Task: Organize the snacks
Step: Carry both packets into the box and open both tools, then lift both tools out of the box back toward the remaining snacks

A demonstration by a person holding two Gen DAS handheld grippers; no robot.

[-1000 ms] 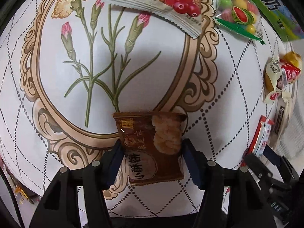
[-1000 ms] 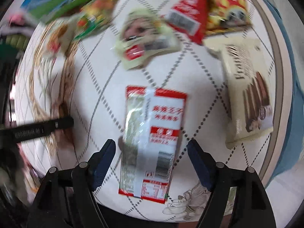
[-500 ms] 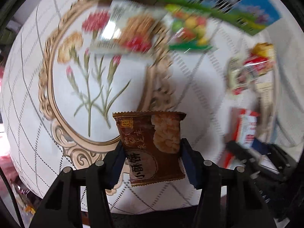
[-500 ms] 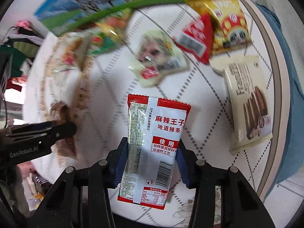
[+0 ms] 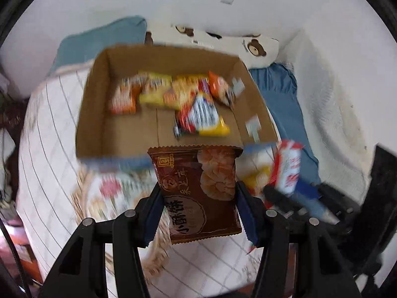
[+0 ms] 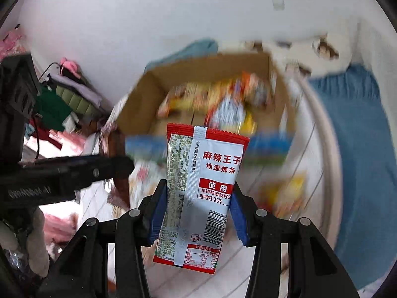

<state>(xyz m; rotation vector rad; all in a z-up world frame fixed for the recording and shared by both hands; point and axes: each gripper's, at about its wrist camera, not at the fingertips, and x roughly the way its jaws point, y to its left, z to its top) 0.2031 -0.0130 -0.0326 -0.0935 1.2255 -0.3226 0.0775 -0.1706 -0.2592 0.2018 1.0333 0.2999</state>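
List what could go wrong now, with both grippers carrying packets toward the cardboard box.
1. The left gripper pinches only the lower half of the brown packet; it could slip out before the cardboard box.
2. The right gripper and its red-and-white packet travel close beside the left one, so they may collide.
3. Released short, either packet may hit the box's near wall.

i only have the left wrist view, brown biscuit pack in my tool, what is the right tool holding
Observer: The right tool is shut on a red and white spicy strip packet, barcode side facing the camera.
Operator: anything left of the box i cant see
Observer: Yes, a pile of clothes lies against the wall, left of the cardboard box.
Operator: can you see my tool from there
Observer: Yes, the left tool reaches in from the left edge, its black body lettered in white.
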